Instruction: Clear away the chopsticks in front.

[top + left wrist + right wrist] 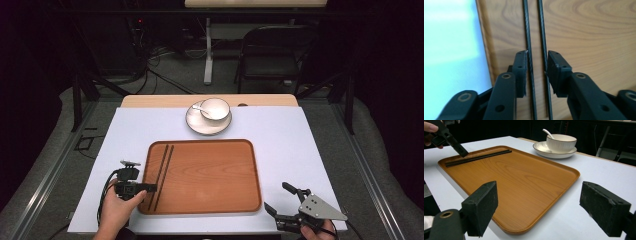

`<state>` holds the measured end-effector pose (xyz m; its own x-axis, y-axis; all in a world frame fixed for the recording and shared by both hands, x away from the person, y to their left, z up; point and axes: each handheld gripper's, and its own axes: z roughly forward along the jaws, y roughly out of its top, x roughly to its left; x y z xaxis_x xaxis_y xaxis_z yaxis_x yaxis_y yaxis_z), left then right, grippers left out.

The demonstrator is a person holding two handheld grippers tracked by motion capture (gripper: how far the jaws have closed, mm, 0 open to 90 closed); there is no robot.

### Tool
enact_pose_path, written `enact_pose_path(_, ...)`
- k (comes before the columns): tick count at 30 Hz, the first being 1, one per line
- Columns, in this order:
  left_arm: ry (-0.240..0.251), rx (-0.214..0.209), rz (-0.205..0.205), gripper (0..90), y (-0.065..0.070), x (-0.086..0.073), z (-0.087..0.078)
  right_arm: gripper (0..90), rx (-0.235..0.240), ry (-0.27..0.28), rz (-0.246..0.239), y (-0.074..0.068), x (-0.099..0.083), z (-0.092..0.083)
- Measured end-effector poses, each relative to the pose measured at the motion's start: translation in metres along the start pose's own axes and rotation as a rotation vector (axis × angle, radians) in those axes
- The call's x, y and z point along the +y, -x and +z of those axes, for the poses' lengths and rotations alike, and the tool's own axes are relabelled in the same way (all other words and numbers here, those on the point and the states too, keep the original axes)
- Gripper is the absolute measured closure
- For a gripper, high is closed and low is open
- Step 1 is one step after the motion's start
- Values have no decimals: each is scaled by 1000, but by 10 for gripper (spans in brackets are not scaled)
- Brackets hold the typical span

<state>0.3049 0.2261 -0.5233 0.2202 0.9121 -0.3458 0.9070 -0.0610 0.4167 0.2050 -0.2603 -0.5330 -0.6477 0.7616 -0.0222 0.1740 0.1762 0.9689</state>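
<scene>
Left hand-held gripper released, jaws straddling two black chopsticks lying on the left part of the wooden tray, right hand-held gripper wide apart over the white-covered desk, bowl with spoon on saucer beyond the tray

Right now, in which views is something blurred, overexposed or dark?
Left gripper view: the white table cover is washed out, and the two black chopsticks look soft. Right gripper view: its near black jaw pads are blurred. High view: the room behind the table is very dark.
</scene>
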Motion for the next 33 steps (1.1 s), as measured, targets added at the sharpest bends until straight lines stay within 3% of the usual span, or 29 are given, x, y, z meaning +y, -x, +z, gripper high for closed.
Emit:
enact_pose_path(2,34,-5,29,643,1,0,-2,142,0,0,0,0,0,0)
enact_pose_path(5,116,-1,113,557,4,-3,-5,142,-1,0,0,0,0,0)
enact_pose_path(9,208,-39,201,477,9,-7,-11,142,-1,1,1,0,0,0)
enact_pose_path(15,394,-109,268,364,12,-14,-25,142,-2,2,0,0,0,0)
enact_pose_path(17,447,-119,289,331,12,-17,-29,142,-2,2,1,0,0,0)
enact_pose_path(19,493,-101,323,313,12,-22,-31,142,-2,1,2,0,0,0)
enact_pose_path(27,531,-129,429,316,9,-45,-32,142,-2,0,0,0,0,0)
enact_pose_path(33,515,-138,431,314,4,-56,-27,142,-3,-2,1,0,0,0)
